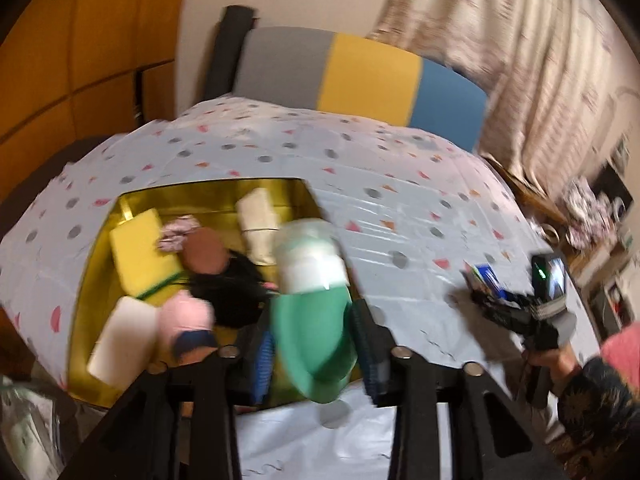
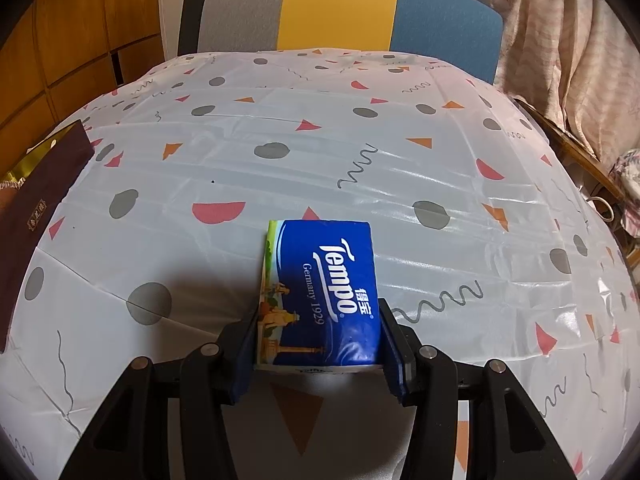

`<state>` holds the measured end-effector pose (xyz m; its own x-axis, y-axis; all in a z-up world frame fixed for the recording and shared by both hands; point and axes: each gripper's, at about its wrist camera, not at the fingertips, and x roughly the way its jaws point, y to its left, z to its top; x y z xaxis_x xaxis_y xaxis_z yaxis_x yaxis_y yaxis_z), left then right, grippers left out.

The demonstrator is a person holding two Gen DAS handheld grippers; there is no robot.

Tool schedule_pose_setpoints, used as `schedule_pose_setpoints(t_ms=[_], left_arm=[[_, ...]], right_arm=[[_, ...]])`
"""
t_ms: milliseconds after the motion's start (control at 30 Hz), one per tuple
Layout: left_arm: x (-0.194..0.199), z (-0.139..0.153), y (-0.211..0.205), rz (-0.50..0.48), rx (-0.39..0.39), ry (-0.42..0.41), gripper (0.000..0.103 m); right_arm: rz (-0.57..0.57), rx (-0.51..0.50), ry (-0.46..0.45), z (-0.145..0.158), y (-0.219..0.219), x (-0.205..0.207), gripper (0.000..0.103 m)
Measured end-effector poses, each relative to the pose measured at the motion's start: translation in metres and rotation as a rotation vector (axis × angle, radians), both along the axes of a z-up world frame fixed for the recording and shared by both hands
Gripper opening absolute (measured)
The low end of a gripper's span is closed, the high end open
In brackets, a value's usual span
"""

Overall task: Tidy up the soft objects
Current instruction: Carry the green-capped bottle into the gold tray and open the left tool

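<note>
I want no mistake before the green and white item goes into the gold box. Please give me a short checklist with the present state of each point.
1. Left gripper has the green and white item between its pads: ok.
2. Item is over the gold box: partly, it hangs at the right edge; not ok.
3. Free place in the box below the item: cannot tell, the picture is blurred.
4. Right gripper holds the tissue pack firmly: ok.
5. Right gripper is away from the box: ok.
</note>
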<state>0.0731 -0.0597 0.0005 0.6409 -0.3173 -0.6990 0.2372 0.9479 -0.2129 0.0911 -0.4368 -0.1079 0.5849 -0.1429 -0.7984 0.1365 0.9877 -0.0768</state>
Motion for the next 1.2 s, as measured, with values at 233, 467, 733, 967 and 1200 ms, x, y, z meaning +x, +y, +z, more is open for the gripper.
schedule_pose_setpoints(t_ms=[233,467,733,967,1200], left_arm=[[0.05,-0.021,0.054,0.107,0.049,0.046,0.032],[0.101,-0.052,0.073,0.157,0.026,0.163,0.036],[0.089,-0.032,0.076,0.213,0.095,0.076,0.051],[0.059,-0.018,0.078,0.226,0.109,0.034,0.052],[0.028,-0.008,0.084,0.245,0.099,-0.001,0.052]], right_arm=[[0.001,-0.007,0.003,0.0,0.001,0.001,0.053],[0.0,-0.006,0.003,-0.001,0.002,0.002,0.053],[-0.014,-0.031,0.021,0.001,0.007,0.006,0.052],[-0.066,-0.06,0.036,0.003,0.013,0.006,0.052],[-0.087,-0.006,0.024,0.028,0.037,0.01,0.052]])
